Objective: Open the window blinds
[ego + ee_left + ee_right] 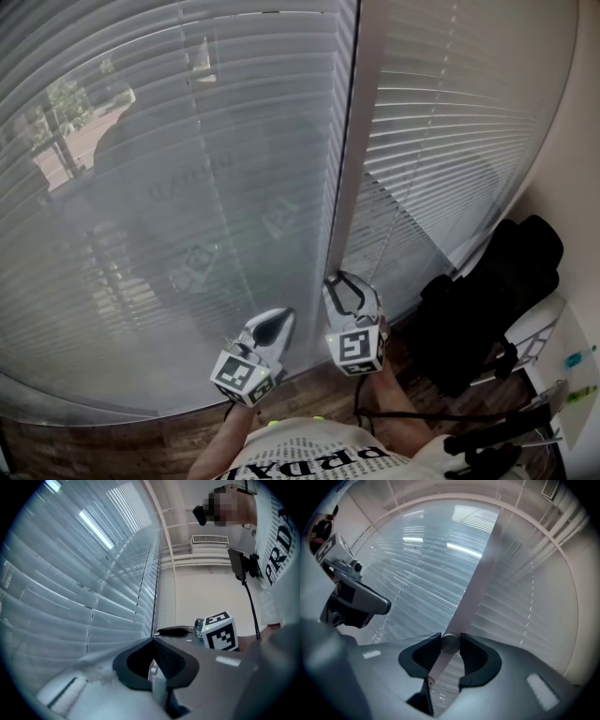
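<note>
Two slatted window blinds hang in front of me, a wide left blind (187,187) and a right blind (450,141), with a pale upright frame post (343,187) between them. The slats lie tilted nearly flat against the glass. A thin tilt wand (389,234) runs down the right blind to my right gripper (347,291). Its round grey end (450,644) sits pinched between the right gripper (450,645) pads. My left gripper (275,328) hovers beside it near the left blind's bottom, jaws together on nothing (152,644).
A black bag or chair (487,300) stands against the wall at the right, with cables trailing over the wooden floor (94,450). A white desk edge (562,366) with small items is at the far right. The blinds reach almost to the floor.
</note>
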`<state>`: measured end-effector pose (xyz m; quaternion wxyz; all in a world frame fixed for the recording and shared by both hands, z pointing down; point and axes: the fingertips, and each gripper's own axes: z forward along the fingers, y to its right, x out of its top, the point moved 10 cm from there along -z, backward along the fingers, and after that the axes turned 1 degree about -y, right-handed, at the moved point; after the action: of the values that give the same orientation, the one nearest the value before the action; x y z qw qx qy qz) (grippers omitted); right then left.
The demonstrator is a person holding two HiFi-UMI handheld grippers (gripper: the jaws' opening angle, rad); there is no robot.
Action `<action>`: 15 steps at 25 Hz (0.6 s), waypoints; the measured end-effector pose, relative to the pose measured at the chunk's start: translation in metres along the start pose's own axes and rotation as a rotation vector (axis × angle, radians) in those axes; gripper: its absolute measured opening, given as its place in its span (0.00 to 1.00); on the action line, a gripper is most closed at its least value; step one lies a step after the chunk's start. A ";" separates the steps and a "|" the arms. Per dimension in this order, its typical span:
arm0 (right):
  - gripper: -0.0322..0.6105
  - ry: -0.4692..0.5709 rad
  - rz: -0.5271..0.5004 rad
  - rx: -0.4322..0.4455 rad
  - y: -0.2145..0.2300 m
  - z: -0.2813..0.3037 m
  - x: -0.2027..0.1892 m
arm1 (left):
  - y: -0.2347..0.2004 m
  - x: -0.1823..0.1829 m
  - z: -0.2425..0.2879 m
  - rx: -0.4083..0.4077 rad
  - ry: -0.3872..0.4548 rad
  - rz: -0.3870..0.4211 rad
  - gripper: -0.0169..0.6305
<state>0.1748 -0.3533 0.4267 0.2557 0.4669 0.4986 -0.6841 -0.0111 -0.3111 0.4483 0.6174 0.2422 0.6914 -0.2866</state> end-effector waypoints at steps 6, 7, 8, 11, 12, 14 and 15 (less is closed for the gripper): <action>0.26 0.007 0.083 0.005 0.002 0.000 -0.001 | 0.002 0.000 0.003 -0.007 -0.010 -0.003 0.01; 0.26 0.010 0.106 0.005 0.002 0.000 -0.001 | 0.002 -0.001 0.004 -0.013 -0.006 -0.004 0.01; 0.26 0.013 0.130 0.006 0.003 0.000 -0.002 | 0.002 -0.001 0.004 -0.016 -0.004 -0.005 0.01; 0.26 0.019 0.195 0.006 0.003 0.000 -0.004 | 0.001 -0.002 0.004 -0.014 -0.005 -0.005 0.01; 0.26 0.021 0.216 0.006 0.004 0.000 -0.005 | 0.001 -0.002 0.003 -0.012 -0.006 -0.005 0.01; 0.26 0.023 0.257 0.007 0.004 -0.001 -0.006 | 0.000 -0.001 0.002 -0.009 -0.007 -0.005 0.01; 0.26 0.025 0.280 0.008 0.004 -0.001 -0.006 | 0.000 -0.001 0.002 -0.007 -0.008 -0.005 0.01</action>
<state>0.1812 -0.3549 0.4304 0.3404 0.5414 0.4290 -0.6380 -0.0098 -0.3124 0.4487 0.6202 0.2373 0.6906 -0.2867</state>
